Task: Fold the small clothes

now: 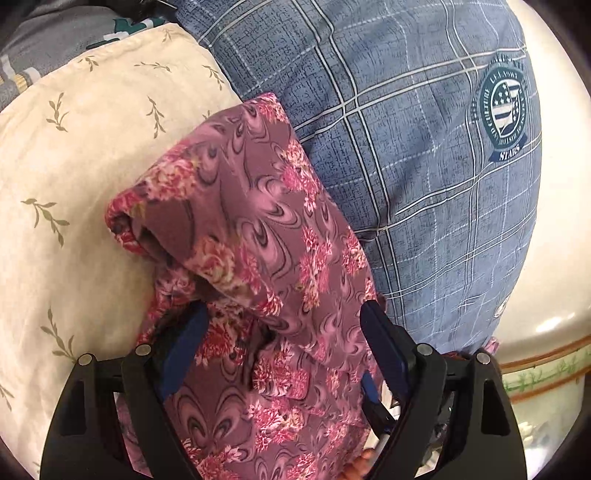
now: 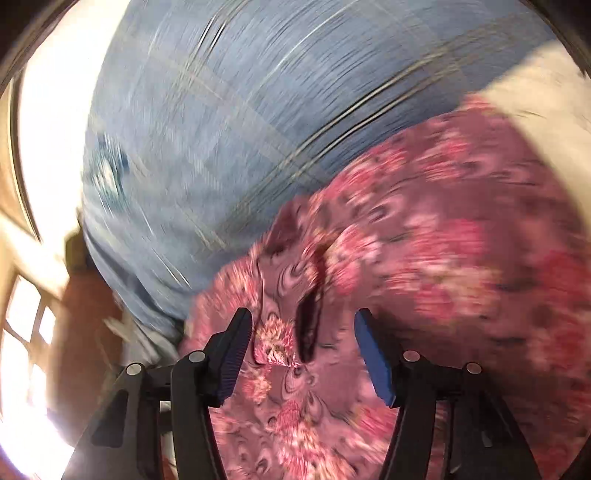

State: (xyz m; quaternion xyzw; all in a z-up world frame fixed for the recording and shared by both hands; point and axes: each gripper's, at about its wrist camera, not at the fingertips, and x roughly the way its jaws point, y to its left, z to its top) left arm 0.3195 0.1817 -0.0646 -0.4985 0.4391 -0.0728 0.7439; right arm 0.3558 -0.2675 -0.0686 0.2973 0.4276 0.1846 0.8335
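Observation:
A purple garment with pink flowers is folded into a thick bundle. It reaches forward over a cream leaf-print cloth and a blue checked cloth. My left gripper is shut on the near end of the bundle, which fills the wide gap between the pads and partly covers the left finger. In the blurred right wrist view the same floral garment spreads under my right gripper. Its jaws stand apart, and the fabric lies between the pads without being pinched.
The blue checked cloth carries a round badge at the right. Grey fabric lies at the far left. A white surface with a green and orange border lies to the right. A fingertip shows at the bottom edge.

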